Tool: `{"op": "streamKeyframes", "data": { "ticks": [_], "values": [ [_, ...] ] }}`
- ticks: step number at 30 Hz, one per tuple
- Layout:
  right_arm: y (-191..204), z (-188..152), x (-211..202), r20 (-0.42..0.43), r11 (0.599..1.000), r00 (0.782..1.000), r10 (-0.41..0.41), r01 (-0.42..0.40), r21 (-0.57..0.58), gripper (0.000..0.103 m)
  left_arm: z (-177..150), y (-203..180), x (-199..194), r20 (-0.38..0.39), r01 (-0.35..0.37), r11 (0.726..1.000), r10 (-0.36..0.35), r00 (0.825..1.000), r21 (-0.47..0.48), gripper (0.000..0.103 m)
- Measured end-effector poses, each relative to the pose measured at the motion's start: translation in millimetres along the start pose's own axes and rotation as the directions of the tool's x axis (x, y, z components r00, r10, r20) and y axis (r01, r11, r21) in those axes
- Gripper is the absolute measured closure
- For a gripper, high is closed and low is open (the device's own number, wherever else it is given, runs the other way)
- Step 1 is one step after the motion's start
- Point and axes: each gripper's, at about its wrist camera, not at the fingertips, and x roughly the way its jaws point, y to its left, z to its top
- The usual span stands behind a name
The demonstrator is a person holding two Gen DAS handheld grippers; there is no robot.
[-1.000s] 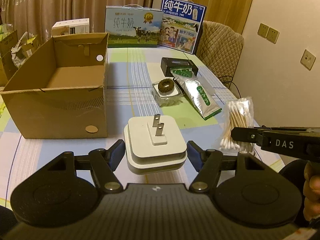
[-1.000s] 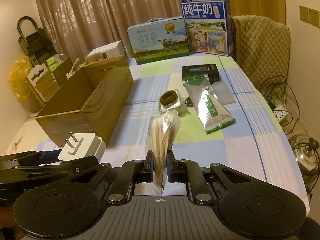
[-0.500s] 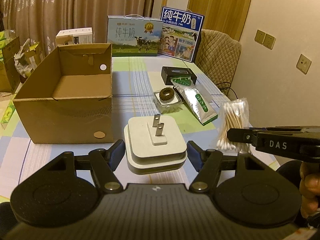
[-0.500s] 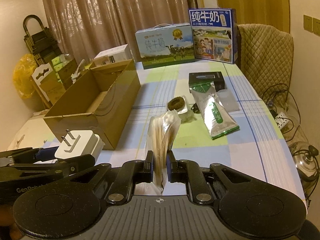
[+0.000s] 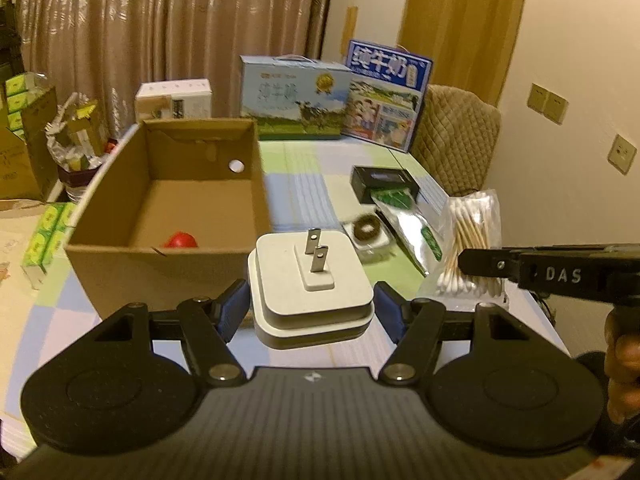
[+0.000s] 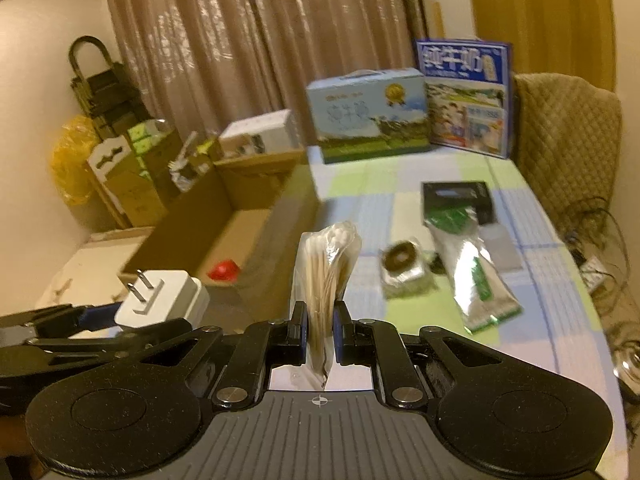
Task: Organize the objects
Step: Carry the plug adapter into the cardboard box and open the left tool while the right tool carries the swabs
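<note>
My left gripper (image 5: 312, 312) is shut on a white plug adapter (image 5: 312, 280), prongs up, held above the table in front of an open cardboard box (image 5: 176, 216). A red object (image 5: 180, 240) lies inside the box. My right gripper (image 6: 320, 340) is shut on a clear bag of cotton swabs (image 6: 326, 272), held upright above the table. In the right wrist view the adapter (image 6: 164, 298) is at lower left and the box (image 6: 240, 220) lies beyond it. In the left wrist view the swab bag (image 5: 472, 240) is at the right.
On the checked tablecloth (image 6: 540, 320) lie a small clear case with a dark ring (image 6: 404, 268), a silver-green pouch (image 6: 476, 276) and a black box (image 6: 458, 198). Two milk cartons (image 5: 296, 104) stand at the far end. A padded chair (image 6: 568, 136) is at right.
Both grippers have risen with their loads. The view now looks down into the box, showing the red object inside. Both holds are unchanged.
</note>
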Motion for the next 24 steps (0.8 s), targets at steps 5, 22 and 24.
{"op": "streamKeyframes", "data": {
  "ticks": [5,22,24],
  "values": [
    [20.3,25.1,22.9,0.001,0.998,0.998,0.057,-0.057,-0.028,0.094,18.8,26.9,0.7,0.014,-0.040,0.999,0.040,0.999,-0.008,0.040],
    [64.4,74.7,125.7,-0.074,0.984,0.984,0.163,-0.168,-0.066,0.094,77.0,117.3,38.1,0.004,-0.154,0.987,0.154,0.988,0.037,0.040],
    [64.3,76.2,132.8,-0.082,0.984,0.984,0.160,-0.165,-0.070,0.094,78.2,123.3,46.3,-0.003,-0.156,0.987,0.156,0.988,0.041,0.040]
  ]
}}
